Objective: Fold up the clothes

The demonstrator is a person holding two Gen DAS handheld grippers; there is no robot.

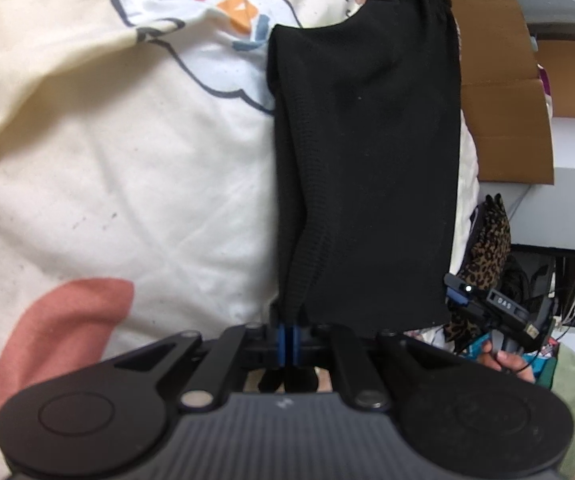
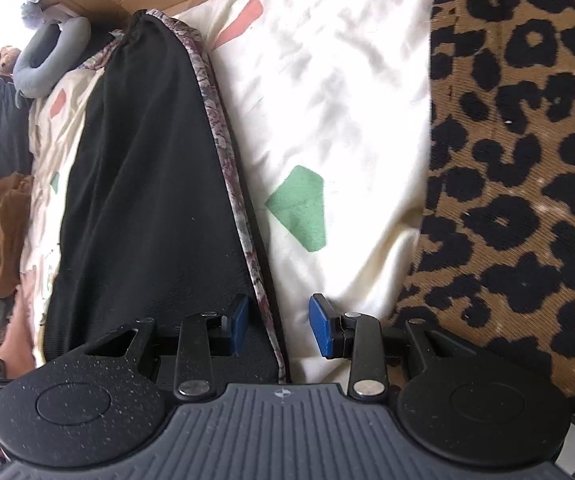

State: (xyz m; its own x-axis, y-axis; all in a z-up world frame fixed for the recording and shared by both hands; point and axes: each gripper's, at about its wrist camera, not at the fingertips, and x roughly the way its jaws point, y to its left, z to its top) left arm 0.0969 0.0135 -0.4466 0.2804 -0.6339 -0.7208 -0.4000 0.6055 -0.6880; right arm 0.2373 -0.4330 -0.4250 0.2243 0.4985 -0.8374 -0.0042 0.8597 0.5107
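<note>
On the bedsheet, black garment lengthwise

Black tool, blue pads

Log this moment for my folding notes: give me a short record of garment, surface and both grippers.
garment: black garment, lying lengthwise on the bed
surface: cream bedsheet with coloured shapes
left gripper: fingers shut on the black garment's edge
right gripper: fingers apart, straddling the garment's patterned edge, not pinching it
nearby: leopard-print fabric; cardboard box
</note>
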